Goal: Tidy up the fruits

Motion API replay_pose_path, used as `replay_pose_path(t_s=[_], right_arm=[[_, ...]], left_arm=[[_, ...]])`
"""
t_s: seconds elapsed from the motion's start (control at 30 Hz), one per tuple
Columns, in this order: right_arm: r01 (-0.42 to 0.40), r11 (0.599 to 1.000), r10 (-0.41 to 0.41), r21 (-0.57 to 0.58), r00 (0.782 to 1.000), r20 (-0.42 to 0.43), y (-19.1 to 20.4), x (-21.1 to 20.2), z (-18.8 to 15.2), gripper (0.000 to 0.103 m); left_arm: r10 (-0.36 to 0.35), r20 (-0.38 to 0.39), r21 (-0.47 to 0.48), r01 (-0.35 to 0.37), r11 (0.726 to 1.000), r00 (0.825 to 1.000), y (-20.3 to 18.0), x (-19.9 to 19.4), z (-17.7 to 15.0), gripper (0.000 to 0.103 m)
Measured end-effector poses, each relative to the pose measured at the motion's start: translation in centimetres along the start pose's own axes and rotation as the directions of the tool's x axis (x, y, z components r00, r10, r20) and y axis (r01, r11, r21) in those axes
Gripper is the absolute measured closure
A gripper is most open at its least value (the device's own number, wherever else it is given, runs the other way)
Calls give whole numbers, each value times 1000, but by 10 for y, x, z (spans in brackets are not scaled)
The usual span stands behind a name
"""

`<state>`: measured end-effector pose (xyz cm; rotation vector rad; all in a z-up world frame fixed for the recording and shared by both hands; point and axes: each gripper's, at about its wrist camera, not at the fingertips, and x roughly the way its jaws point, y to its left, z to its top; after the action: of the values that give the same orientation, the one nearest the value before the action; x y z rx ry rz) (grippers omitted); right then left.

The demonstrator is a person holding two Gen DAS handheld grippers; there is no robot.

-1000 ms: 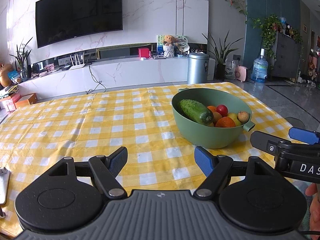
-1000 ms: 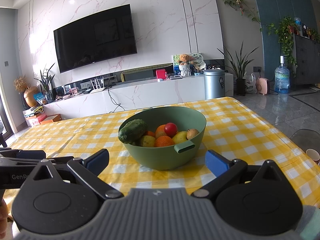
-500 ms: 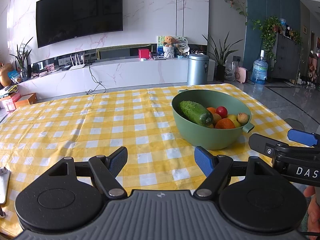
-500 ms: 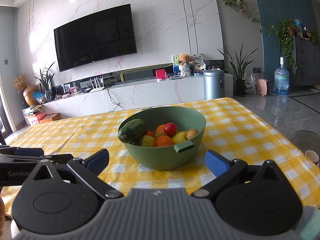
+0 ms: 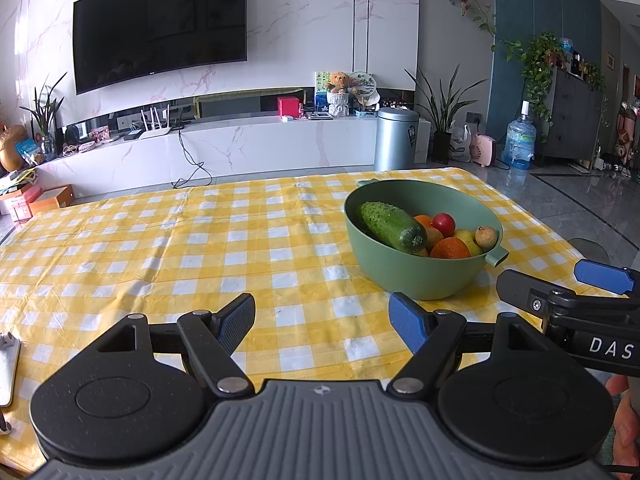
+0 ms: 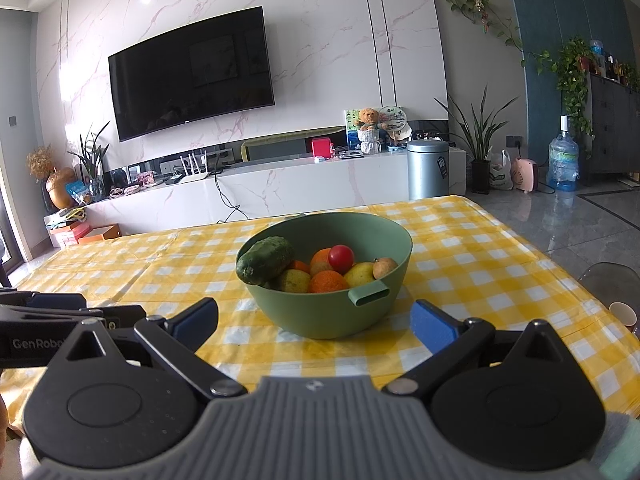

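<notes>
A green bowl (image 5: 424,276) stands on the yellow checked tablecloth (image 5: 200,248). It holds a cucumber (image 5: 392,226), a red tomato (image 5: 444,223), oranges (image 5: 450,249), a lemon and a small brown fruit (image 5: 486,237). In the right wrist view the bowl (image 6: 332,312) is straight ahead, with the cucumber (image 6: 264,260) on its left rim and the tomato (image 6: 341,258) in the middle. My left gripper (image 5: 322,318) is open and empty, to the left of the bowl near the table's front. My right gripper (image 6: 314,322) is open and empty, just before the bowl.
The right gripper's fingers (image 5: 560,292) show at the right of the left wrist view. A white object (image 5: 8,364) lies at the table's left front edge. A cup (image 6: 624,314) and a chair are off the table's right side. A TV wall and cabinet are behind.
Both grippers have shifted only slightly; the bowl sits a touch higher in the left wrist view. Nothing was grasped or released.
</notes>
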<state>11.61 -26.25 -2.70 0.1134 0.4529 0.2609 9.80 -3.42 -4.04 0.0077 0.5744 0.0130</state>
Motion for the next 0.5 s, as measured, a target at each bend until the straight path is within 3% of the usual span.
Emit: replay_pose_path(t_s=[0.5], right_arm=[[1, 1000, -1, -3, 1000, -1, 0, 0, 0, 4]], left_arm=[[21, 2, -1, -21, 1000, 1000, 0, -5, 4, 14]])
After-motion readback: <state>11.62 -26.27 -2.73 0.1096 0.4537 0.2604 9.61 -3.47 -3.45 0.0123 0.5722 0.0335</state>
